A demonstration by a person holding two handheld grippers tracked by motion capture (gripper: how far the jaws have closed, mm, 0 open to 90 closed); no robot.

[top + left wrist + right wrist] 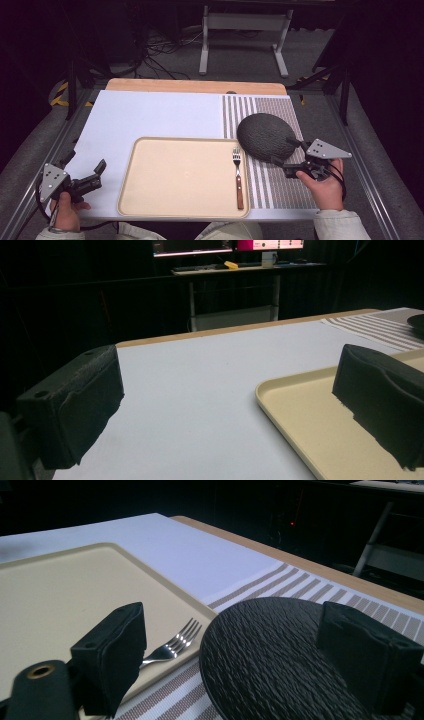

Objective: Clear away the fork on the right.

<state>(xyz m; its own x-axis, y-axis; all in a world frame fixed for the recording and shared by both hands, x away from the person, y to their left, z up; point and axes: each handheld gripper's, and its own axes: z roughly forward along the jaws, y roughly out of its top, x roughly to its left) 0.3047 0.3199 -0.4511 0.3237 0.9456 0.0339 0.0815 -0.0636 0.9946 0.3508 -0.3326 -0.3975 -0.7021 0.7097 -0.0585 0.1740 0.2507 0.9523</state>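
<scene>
The right gripper [289, 159] reaches for the black plate [265, 136] on the striped mat [280, 185], near the table's right edge — jaws wide open around its rim, not squeezing yet. Next, I think: close and lift. The left gripper [87, 170] waits open, empty, beside the tray [150, 200].

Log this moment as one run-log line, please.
right hand-held gripper: open, jaws straddling black plate rim | left hand-held gripper: open, idle | fork: on tray

Left tool [86, 172] jaws wide apart, low; right tool [289, 158] jaws spread, pointing inward.
</scene>
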